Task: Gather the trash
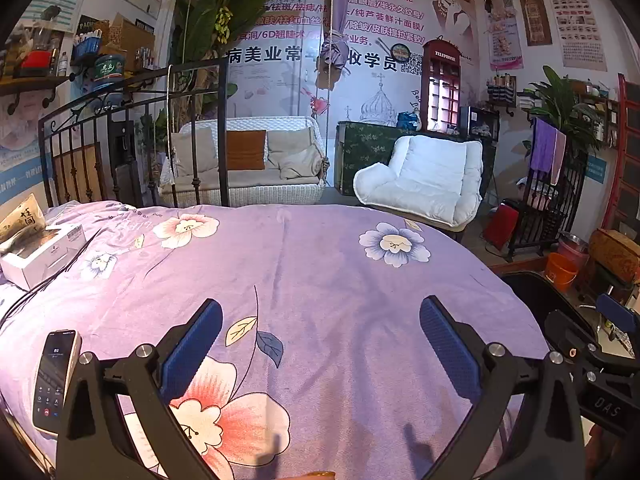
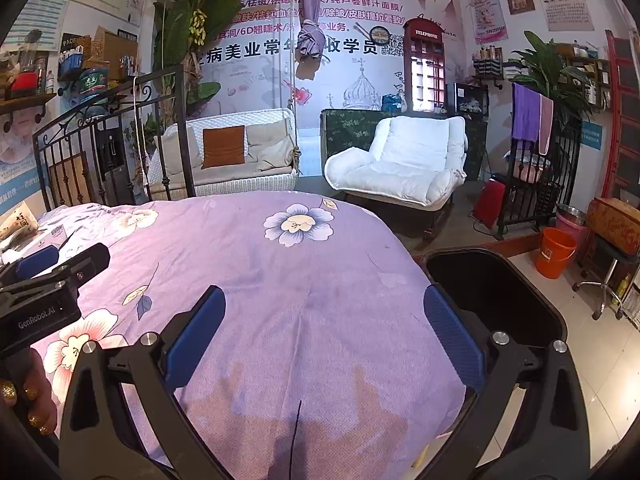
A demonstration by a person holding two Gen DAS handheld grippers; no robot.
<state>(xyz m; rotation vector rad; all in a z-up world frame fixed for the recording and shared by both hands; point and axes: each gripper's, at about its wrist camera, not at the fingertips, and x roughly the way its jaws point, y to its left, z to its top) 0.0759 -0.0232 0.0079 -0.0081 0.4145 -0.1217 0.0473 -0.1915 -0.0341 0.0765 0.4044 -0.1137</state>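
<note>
1. Left wrist view: left claw [image 1: 320,344] spread wide, nothing between pads, over purple floral bed [image 1: 328,264].
2. Trash at left edge of frame: white box [image 1: 42,254] and crumpled snack bag [image 1: 20,220], touching, on bed.
3. Phone [image 1: 54,380] lower left, flat on bed.
4. Right wrist view: right claw [image 2: 324,332] spread wide, holding nothing.
5. Black bin [image 2: 496,292] right of center, just beside bed edge.
6. Orange bucket [image 2: 556,252] on floor, right side.
</note>
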